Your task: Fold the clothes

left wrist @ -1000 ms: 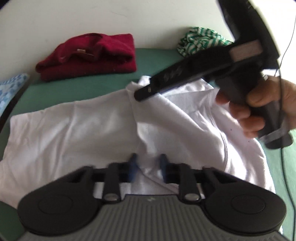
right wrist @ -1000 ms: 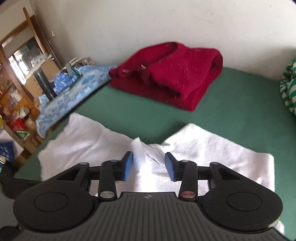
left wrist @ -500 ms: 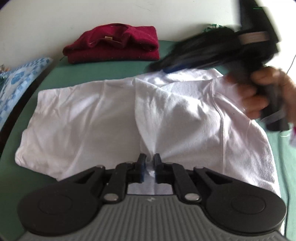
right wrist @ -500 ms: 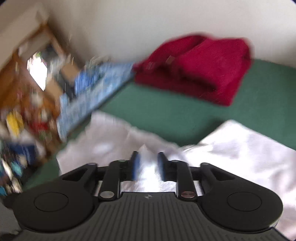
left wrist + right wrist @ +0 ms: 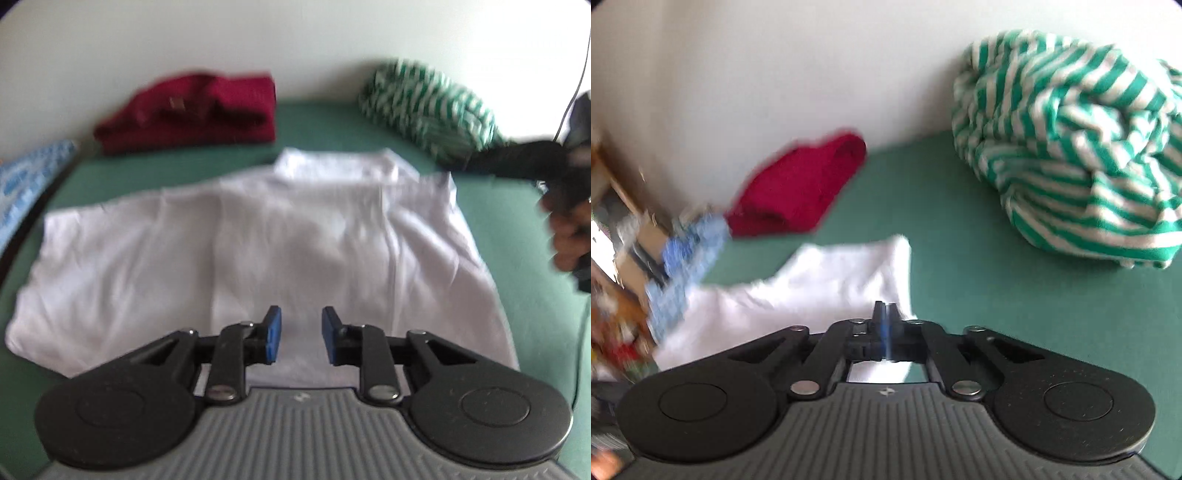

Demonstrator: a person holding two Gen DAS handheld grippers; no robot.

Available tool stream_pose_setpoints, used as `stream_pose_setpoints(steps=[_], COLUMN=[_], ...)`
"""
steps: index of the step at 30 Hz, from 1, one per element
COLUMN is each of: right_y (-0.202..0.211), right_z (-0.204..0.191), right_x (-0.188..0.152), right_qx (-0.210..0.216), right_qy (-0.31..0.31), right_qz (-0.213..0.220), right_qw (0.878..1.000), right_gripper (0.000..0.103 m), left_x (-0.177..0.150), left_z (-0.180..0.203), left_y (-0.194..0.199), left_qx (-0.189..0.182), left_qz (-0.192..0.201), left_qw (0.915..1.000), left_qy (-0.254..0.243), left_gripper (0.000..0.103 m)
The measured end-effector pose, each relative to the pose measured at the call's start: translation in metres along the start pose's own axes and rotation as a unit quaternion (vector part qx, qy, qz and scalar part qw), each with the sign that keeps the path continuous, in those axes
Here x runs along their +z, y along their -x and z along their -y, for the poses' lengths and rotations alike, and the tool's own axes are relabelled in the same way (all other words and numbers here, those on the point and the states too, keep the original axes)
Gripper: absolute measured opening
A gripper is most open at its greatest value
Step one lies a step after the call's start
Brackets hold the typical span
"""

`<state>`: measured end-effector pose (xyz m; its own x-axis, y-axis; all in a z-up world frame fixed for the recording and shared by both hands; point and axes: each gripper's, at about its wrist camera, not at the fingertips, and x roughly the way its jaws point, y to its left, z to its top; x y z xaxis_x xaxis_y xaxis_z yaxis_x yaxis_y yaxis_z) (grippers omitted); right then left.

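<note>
A white T-shirt [image 5: 258,229] lies spread on the green surface [image 5: 332,122]. My left gripper [image 5: 301,336] hovers over its near hem. Its jaws are opening, and nothing sits between the blue pads [image 5: 272,338]. In the left wrist view, a hand [image 5: 569,236] holds my right gripper [image 5: 465,164] at the shirt's far right corner. In the right wrist view the right gripper [image 5: 885,321] is over the edge of the T-shirt [image 5: 820,288]. Its jaws are closing and look pressed together. Blur hides whether cloth is pinched.
A folded red sweater [image 5: 192,110] lies by the wall at the back left. A bunched green-and-white striped garment [image 5: 1071,155] sits at the back right. A blue patterned cloth [image 5: 26,173] and blurred furniture [image 5: 613,221] border the left side.
My left jaws have let go of the shirt's fold and opened. The right gripper left the middle fold, swung to the shirt's right edge and closed up. The shirt lies flatter.
</note>
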<state>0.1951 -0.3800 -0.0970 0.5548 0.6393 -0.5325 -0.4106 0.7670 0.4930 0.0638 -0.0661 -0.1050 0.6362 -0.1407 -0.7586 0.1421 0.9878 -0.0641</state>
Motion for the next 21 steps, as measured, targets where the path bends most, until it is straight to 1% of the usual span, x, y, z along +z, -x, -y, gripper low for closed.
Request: stream_pose_setpoints(steps=[1,2,3,4,5,6,7,8,10,11,12,13,14,15,17,18,19,20,21], right_y=[0.007,0.011,0.006,0.002,-0.004,-0.013,-0.019,-0.024,-0.028,-0.029,-0.029,-0.028,-0.027,-0.024,-0.020,-0.021,-0.022,-0.021,-0.020], right_z=[-0.008,-0.014,-0.016,-0.019,-0.021,-0.019,-0.013,-0.003,0.022,0.026,0.024,0.022,0.019,0.014,0.004,0.001,0.001,0.004,0.010], right_x=[-0.001,-0.003,-0.006,-0.008,-0.011,-0.013,-0.014,-0.012,-0.003,-0.001,0.000,0.000,0.000,-0.003,-0.010,-0.017,-0.024,-0.028,-0.030], right_qx=[0.018,0.035,0.049,0.063,0.069,0.052,0.025,0.008,0.007,0.004,0.004,0.003,0.008,0.023,0.054,0.069,0.072,0.065,0.056], right_qy=[0.009,0.015,0.016,0.017,0.017,0.019,0.020,0.009,-0.039,-0.047,-0.051,-0.054,-0.055,-0.050,-0.044,-0.047,-0.050,-0.055,-0.068], right_qz=[0.011,0.008,-0.023,-0.054,-0.081,-0.096,-0.095,-0.082,-0.052,-0.044,-0.046,-0.049,-0.054,-0.062,-0.083,-0.097,-0.104,-0.099,-0.089], right_qw=[1.000,0.999,0.998,0.996,0.994,0.994,0.995,0.997,0.998,0.998,0.998,0.997,0.997,0.997,0.994,0.992,0.991,0.992,0.992], right_gripper=[0.017,0.018,0.020,0.020,0.020,0.020,0.019,0.000,0.000,0.000,0.000,0.000,0.008,0.013,0.013,0.013,0.013,0.009,0.001], left_x=[-0.003,-0.006,-0.009,-0.010,-0.011,-0.011,-0.011,-0.011,-0.014,-0.015,-0.014,-0.014,-0.015,-0.017,-0.022,-0.027,-0.032,-0.038,-0.044], left_z=[0.003,0.005,0.008,0.009,0.010,0.011,0.011,0.012,0.012,0.011,0.012,0.013,0.014,0.016,0.020,0.024,0.029,0.034,0.038], left_y=[-0.004,-0.004,-0.003,-0.002,-0.002,-0.001,-0.001,-0.002,-0.002,-0.001,0.002,0.005,0.011,0.020,0.037,0.045,0.052,0.055,0.058], left_qx=[0.000,0.001,0.002,0.000,-0.002,-0.002,-0.001,0.000,0.001,0.003,0.006,0.009,0.004,-0.002,-0.014,-0.026,-0.037,-0.045,-0.052], left_qz=[-0.009,-0.007,-0.004,-0.003,-0.003,-0.002,-0.002,-0.002,0.000,0.001,-0.002,-0.005,0.000,0.007,0.019,0.022,0.023,0.020,0.017], left_qw=[1.0000,1.0000,1.0000,1.0000,1.0000,1.0000,1.0000,1.0000,0.9999,0.9999,0.9999,0.9998,0.9999,0.9999,0.9997,0.9994,0.9990,0.9988,0.9985], left_qy=[0.000,-0.003,-0.007,-0.006,-0.005,-0.004,-0.005,-0.008,-0.012,-0.014,-0.015,-0.015,-0.012,-0.009,-0.004,-0.001,0.002,0.001,0.000], left_gripper=[0.025,0.027,0.031,0.037,0.039,0.039,0.039,0.040,0.043,0.043,0.043,0.039,0.039,0.040,0.043,0.045,0.050,0.052,0.052])
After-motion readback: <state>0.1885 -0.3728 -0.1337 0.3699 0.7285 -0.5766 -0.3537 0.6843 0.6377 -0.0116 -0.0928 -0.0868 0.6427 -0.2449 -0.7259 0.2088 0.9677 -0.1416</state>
